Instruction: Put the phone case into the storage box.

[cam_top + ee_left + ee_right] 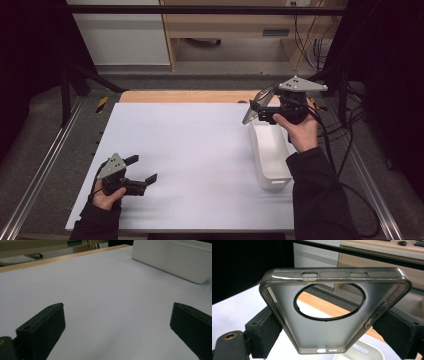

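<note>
A translucent grey phone case (329,315) with a large round camera hole is clamped by its two long sides between the jaws of my right gripper (332,333). In the high view that right gripper (265,107) holds the phone case (257,107) in the air over the far end of a white bin (270,157) at the table's right. My left gripper (141,170) rests low near the front left of the white table sheet (190,150), jaws wide apart and nothing between them. In the left gripper view the left gripper (117,327) faces bare sheet, with the white bin (175,261) farther off.
A wooden table edge (180,96) runs along the far side of the sheet. Metal rails (45,165) flank the table on both sides. Black cables (340,130) trail off at the right. A wooden cabinet (225,30) stands on the floor beyond.
</note>
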### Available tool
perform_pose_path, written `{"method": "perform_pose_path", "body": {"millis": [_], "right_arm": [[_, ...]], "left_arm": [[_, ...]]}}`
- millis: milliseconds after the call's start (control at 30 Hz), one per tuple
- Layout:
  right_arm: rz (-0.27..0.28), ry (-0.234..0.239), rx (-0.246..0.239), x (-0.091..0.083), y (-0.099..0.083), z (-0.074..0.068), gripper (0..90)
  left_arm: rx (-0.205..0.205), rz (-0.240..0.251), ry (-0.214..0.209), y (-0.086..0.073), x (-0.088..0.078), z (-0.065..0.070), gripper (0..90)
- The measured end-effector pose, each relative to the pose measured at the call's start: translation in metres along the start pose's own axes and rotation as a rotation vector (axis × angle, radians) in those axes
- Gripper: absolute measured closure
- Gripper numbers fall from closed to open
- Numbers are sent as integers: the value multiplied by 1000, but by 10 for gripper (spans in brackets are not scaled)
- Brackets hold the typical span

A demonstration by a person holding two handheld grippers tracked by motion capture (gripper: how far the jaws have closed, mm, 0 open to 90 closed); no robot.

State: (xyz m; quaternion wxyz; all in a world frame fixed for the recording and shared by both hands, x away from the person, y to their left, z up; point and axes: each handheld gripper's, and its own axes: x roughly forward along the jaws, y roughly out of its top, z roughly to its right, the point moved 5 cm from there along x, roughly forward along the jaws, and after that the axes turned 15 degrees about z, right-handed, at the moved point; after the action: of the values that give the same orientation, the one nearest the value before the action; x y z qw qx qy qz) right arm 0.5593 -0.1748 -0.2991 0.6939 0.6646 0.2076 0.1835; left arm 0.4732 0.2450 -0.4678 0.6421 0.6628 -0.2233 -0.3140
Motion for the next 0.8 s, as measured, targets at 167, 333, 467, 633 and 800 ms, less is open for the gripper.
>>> {"method": "perform_pose_path", "body": {"millis": [167, 333, 467, 633, 800], "right_arm": [[-14, -38, -1, 5, -3, 6, 117], [-22, -84, 9, 8, -5, 13, 117], [-29, -110, 17, 9, -7, 19, 117], [-37, -140, 36, 13, -11, 26, 117], [-48, -172, 52, 17, -15, 33, 116]], "left_arm": [[4, -4, -4, -1, 0, 0, 0], [4, -8, -5, -2, 1, 1, 0], [7, -12, -7, -2, 1, 1, 0], [7, -13, -7, -3, 2, 1, 0], [8, -14, -10, -3, 2, 1, 0]]}}
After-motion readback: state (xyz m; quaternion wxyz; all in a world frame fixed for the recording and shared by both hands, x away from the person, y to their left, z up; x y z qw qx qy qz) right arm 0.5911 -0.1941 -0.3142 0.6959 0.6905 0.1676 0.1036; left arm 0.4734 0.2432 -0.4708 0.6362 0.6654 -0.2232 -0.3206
